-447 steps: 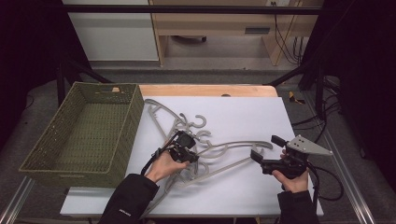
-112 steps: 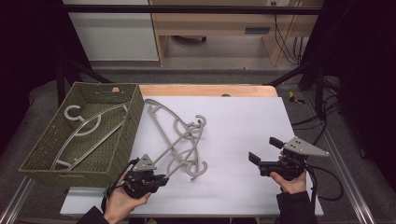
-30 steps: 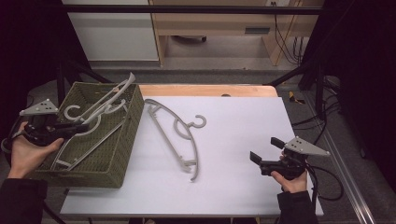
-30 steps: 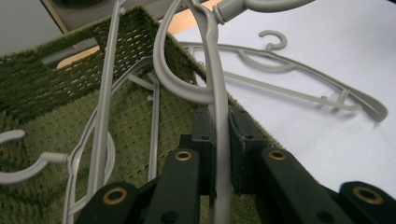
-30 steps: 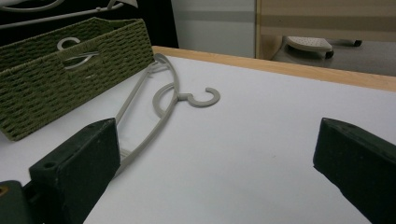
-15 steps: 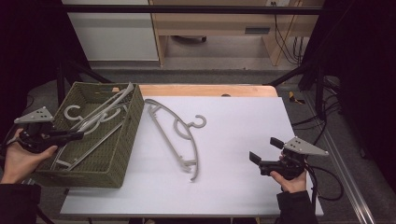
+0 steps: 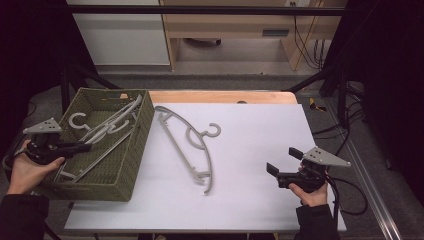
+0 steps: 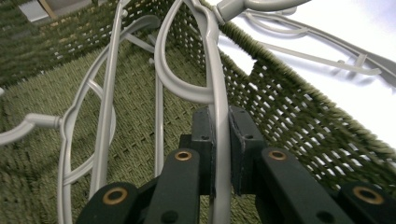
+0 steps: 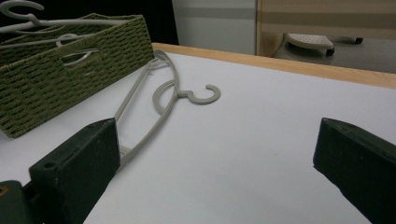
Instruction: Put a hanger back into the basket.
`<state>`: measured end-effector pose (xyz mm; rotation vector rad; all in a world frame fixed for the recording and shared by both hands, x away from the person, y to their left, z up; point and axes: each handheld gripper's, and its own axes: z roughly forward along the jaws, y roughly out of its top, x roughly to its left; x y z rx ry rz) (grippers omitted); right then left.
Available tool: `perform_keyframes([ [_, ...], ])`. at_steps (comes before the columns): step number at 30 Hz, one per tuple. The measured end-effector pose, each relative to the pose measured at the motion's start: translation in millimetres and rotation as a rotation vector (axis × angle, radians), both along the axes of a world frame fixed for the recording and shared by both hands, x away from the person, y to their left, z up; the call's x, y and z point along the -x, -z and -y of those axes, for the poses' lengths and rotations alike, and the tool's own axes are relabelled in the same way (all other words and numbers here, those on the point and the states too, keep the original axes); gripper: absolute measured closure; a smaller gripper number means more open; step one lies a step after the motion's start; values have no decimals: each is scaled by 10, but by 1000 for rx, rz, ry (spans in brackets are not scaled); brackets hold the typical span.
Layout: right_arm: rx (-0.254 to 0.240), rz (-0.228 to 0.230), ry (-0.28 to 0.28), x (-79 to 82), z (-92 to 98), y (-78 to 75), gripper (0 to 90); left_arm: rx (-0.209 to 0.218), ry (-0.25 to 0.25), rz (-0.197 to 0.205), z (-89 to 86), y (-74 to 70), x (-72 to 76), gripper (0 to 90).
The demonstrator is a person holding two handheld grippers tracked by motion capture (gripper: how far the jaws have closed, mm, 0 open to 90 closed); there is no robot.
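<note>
A grey hanger [image 7: 121, 114] slants into the green woven basket [image 7: 141, 131] at the table's left, its far end near the basket's right rim. My left gripper [image 7: 82, 146] is shut on one bar of this hanger [image 8: 218, 84], the pads [image 8: 204, 135] pressed on either side of it. Another grey hanger [image 8: 103, 116] lies on the basket's floor beneath. One more grey hanger [image 7: 189, 146] lies flat on the white tabletop [image 7: 260, 135], hook to the right. Near the front right my right gripper [image 7: 280, 172] is held open with nothing between its fingers, facing that hanger [image 9: 156, 109].
The basket [image 9: 60, 70] takes up the table's left side. A wooden strip [image 7: 225, 97] runs along the table's far edge. Cables hang off the right, beside a metal rail [image 7: 372, 195]. The person's hands come in at both front corners.
My left gripper has sunk with the hanger, whose raised end came down from above the basket's rim toward the inside. The right gripper has stayed where it was.
</note>
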<state>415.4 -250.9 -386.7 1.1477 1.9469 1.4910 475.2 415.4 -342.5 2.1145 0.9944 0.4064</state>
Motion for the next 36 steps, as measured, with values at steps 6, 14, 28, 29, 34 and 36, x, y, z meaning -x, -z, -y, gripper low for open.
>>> perform_keyframes([
  [6,1,1,1,0,0,0,9,6,2,-13,-8,126,-35,819],
  [14,-3,1,-1,0,-4,-1,9,7,-21,-45,-60,276,-25,815],
  [28,-1,3,0,0,-4,0,9,-23,-226,-76,-156,229,-70,743],
  [29,-1,2,-2,1,-4,0,9,-28,-240,-72,-162,225,-71,742],
  [34,1,0,2,-2,-11,4,9,-55,-346,-61,-212,219,-102,738],
  [36,1,0,2,-3,-11,4,9,-66,-383,-77,-241,230,-131,735],
])
